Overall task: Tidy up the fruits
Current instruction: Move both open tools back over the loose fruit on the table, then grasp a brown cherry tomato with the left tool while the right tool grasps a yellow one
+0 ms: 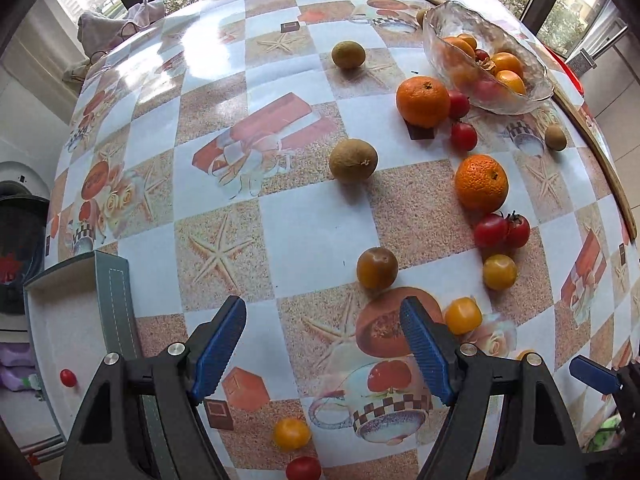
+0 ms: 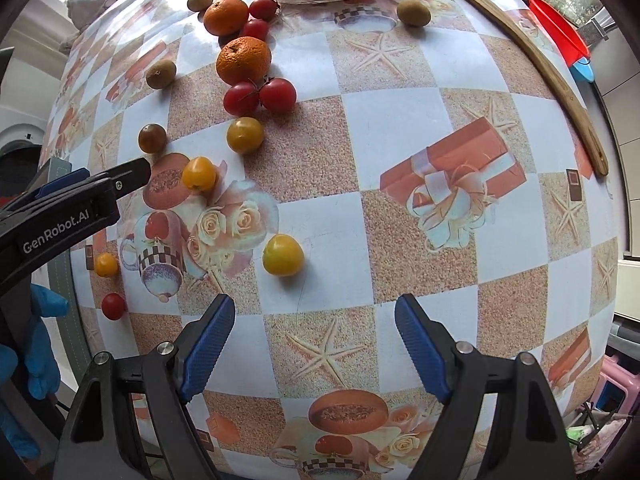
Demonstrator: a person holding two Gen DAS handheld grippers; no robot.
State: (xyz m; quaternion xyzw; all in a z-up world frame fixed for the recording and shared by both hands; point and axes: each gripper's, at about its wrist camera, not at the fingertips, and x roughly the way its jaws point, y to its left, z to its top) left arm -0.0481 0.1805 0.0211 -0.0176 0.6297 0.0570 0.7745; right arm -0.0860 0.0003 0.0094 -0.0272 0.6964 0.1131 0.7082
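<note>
Fruit lies scattered over a round table with a patterned cloth (image 1: 224,80). A glass bowl (image 1: 488,56) at the far right holds oranges and tomatoes. Near it lie two oranges (image 1: 423,96) (image 1: 481,183), brown-green kiwis (image 1: 353,160) (image 1: 348,55), red tomatoes (image 1: 490,230) and yellow tomatoes (image 1: 499,271). My left gripper (image 1: 322,304) hangs open over the cloth, a brownish tomato (image 1: 377,268) just beyond it and a yellow one (image 1: 463,315) beside its right finger. My right gripper (image 2: 314,300) is open too, with a yellow tomato (image 2: 283,254) just ahead of it.
A grey-rimmed white tray (image 1: 116,300) at the table's left edge holds one red tomato (image 1: 68,377). A wooden rim (image 2: 560,92) bounds the table on the right, with a red plastic thing (image 2: 560,28) beyond. A blue-gloved hand (image 2: 40,344) holds the left gripper (image 2: 104,176).
</note>
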